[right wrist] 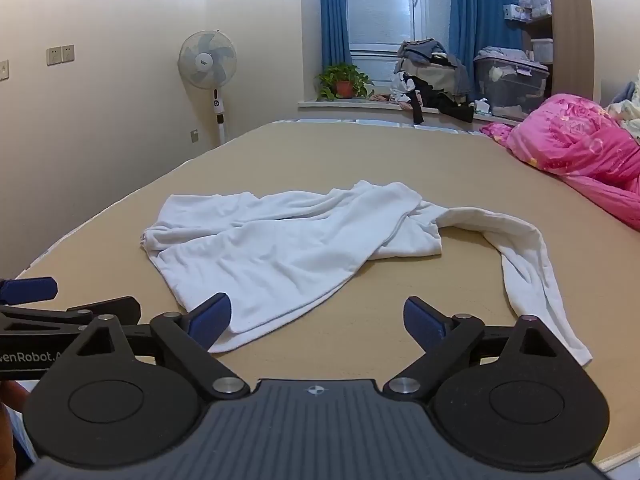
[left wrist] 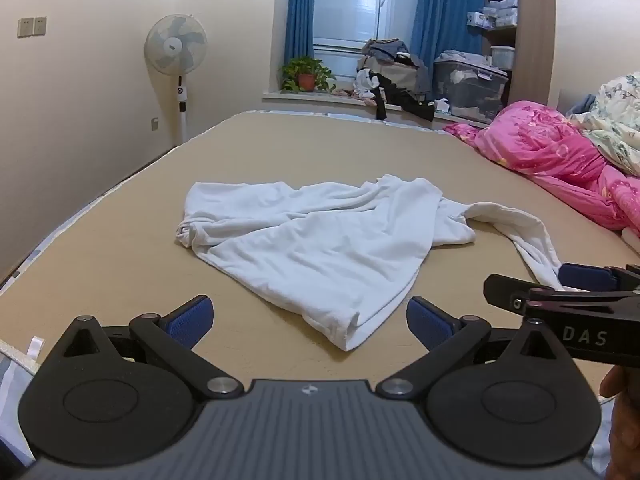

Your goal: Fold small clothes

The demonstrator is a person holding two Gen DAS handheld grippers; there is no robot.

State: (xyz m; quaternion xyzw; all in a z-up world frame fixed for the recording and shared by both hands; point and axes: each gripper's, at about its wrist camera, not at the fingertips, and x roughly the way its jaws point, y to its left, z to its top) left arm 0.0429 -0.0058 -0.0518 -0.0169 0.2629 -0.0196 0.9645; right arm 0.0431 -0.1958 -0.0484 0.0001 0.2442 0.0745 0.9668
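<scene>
A white garment (left wrist: 320, 240) lies crumpled on the tan bed (left wrist: 120, 264), with one long sleeve (left wrist: 524, 236) trailing to the right. It also shows in the right wrist view (right wrist: 280, 248), with the sleeve (right wrist: 524, 264) curving toward the near edge. My left gripper (left wrist: 310, 322) is open and empty, just short of the garment's near corner. My right gripper (right wrist: 318, 322) is open and empty, its left finger (right wrist: 212, 318) over the garment's near hem. The right gripper also shows at the right of the left wrist view (left wrist: 576, 280).
A pink quilt (left wrist: 560, 160) and a floral blanket (left wrist: 616, 120) are heaped on the bed's right side. A standing fan (left wrist: 178, 60) stands by the left wall. The windowsill holds a potted plant (left wrist: 306, 74), piled clothes (left wrist: 396, 72) and a storage bin (left wrist: 470, 88).
</scene>
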